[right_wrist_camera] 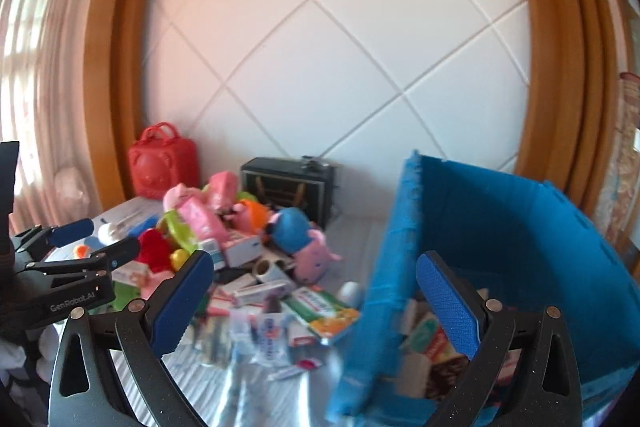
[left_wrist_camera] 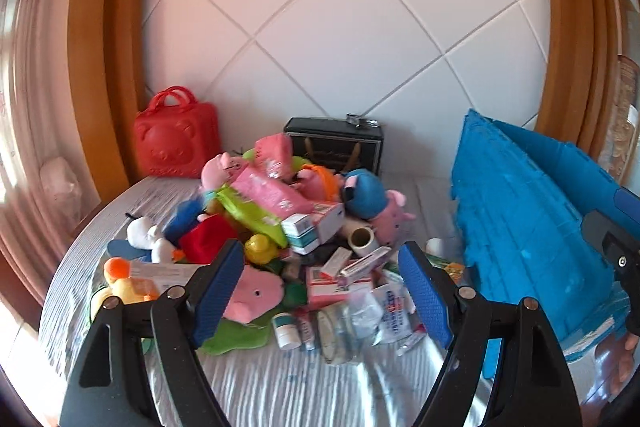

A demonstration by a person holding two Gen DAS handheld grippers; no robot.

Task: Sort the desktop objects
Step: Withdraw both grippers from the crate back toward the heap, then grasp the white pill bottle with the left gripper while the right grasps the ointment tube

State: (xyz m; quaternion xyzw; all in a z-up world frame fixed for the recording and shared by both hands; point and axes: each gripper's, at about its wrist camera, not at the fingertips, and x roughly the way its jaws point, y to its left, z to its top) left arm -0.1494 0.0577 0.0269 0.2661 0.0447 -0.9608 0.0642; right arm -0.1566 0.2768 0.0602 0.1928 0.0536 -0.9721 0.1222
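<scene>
a: black two-finger left gripper [left_wrist_camera: 322,291] nearest the lens, blue ribbed pads spread apart, nothing between them. released, then.

b: agreed. right gripper [right_wrist_camera: 314,305]?

a: same build, blue pads wide apart, empty. its right finger [right_wrist_camera: 448,307] hangs over the open mouth of the big blue plastic crate [right_wrist_camera: 520,247]; its left finger sits over the loose clutter on the pale striped tabletop [left_wrist_camera: 280,387].

b: so the crate is the sorting bin?

a: my reading, yes. boxes and packets already lie inside it, seen just beside the right gripper's right finger. it stands tilted toward the heap, probably so things drop in easily.

b: and what's left to sort?

a: mixed pile [left_wrist_camera: 280,219] straight ahead of the left fingers: soft toys heaped at the back, flat medicine-type cartons and sachets spilled in front. pink plush pig-like toy [left_wrist_camera: 252,293] touches the inner side of the left gripper's left pad in the picture, though i can't tell if it truly touches. small white bottle with teal band [left_wrist_camera: 286,331] lies between the two pads, lower down.

b: background?

a: red bear-faced plastic case with handles [left_wrist_camera: 176,143] and a dark box with metal clasp [left_wrist_camera: 334,143], both beyond the fingertips against the white quilted wall, well apart from the crate. likely parked, not being sorted.

b: stage?

a: early to middle, i'd judge; most of the pile remains.
</scene>
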